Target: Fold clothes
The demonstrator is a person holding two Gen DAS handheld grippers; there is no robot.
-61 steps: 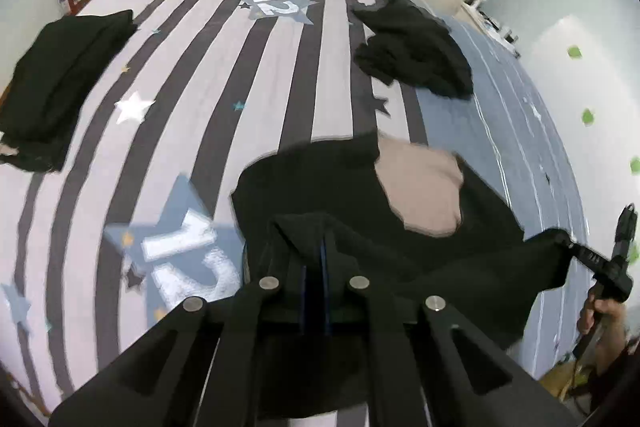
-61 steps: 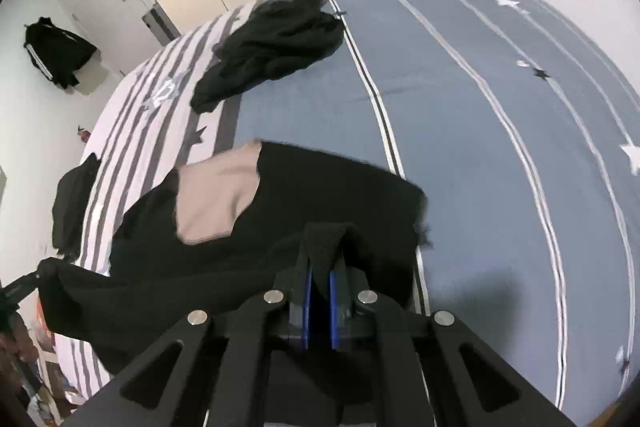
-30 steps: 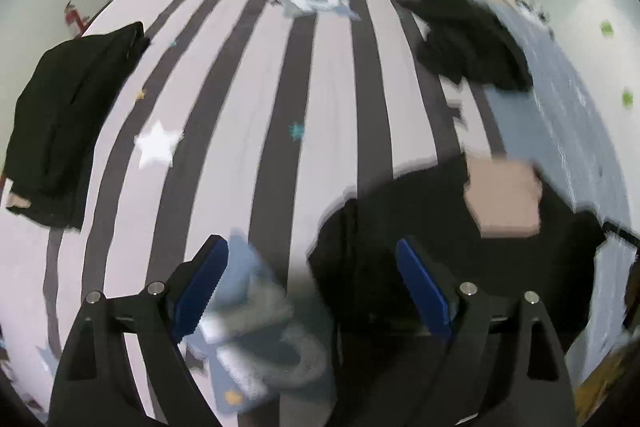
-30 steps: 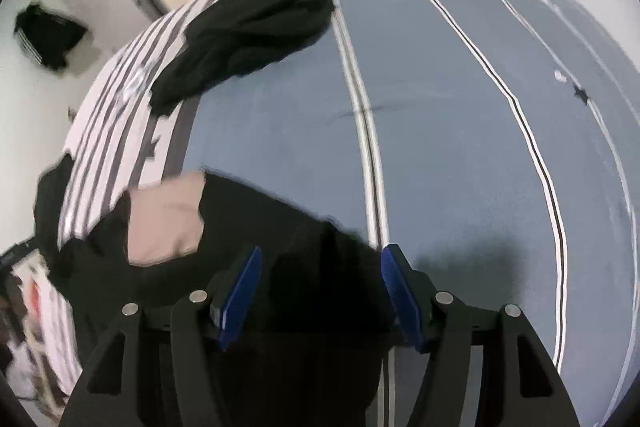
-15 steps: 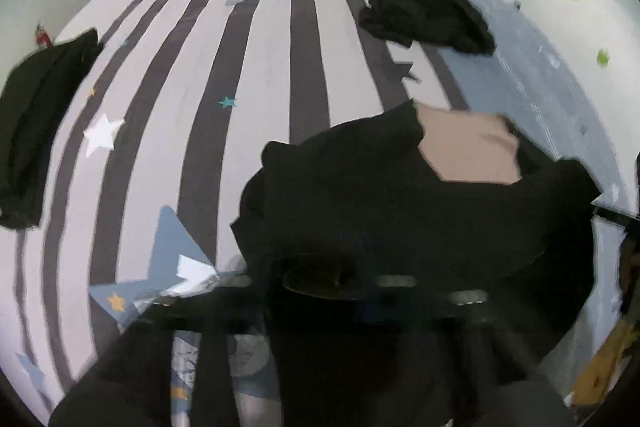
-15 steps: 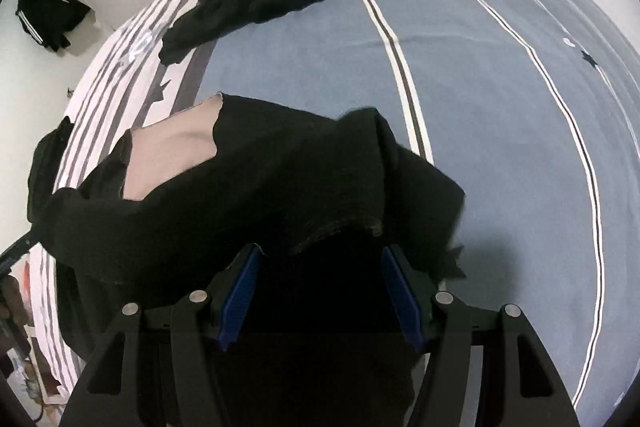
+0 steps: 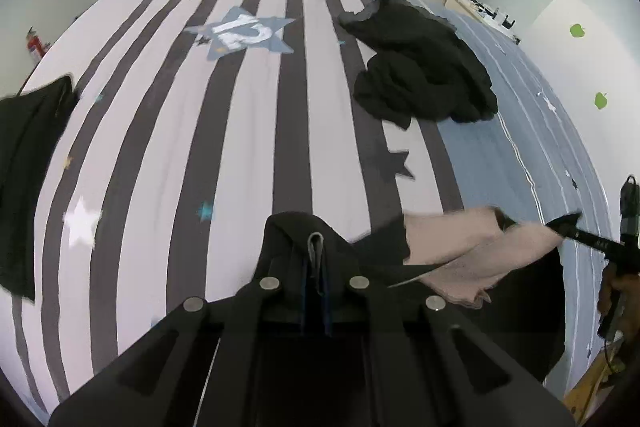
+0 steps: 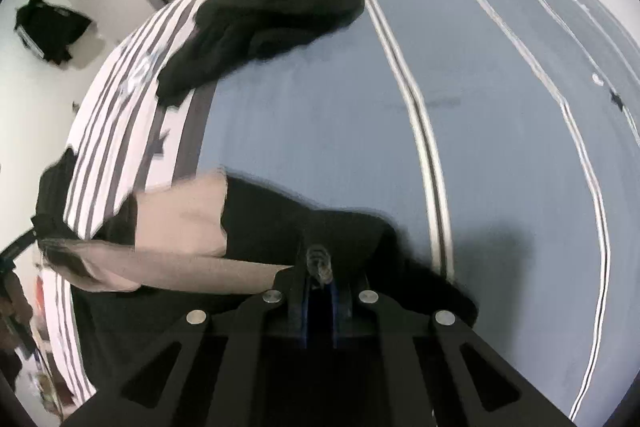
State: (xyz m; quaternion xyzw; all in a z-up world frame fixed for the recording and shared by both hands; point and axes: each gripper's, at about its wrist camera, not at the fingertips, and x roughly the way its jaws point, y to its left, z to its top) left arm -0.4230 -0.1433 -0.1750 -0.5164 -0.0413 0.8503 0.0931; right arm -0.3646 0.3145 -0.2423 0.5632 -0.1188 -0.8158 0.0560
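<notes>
I have both the left claw [image 7: 316, 259] and right claw [image 8: 319, 267] clenched on the black garment [image 8: 264, 211] stretched over the bed [image 7: 248, 131].

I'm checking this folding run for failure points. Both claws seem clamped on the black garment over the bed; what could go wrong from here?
1. The left claw pinches only a small bit of the black garment; it might slip out.
2. The tan lining looks bunched, so the fold may set crooked.

Two close fisheye views low over the bed [image 7: 248, 131], angled inward, both sharing the crumpled black pile [image 7: 420, 67].
</notes>
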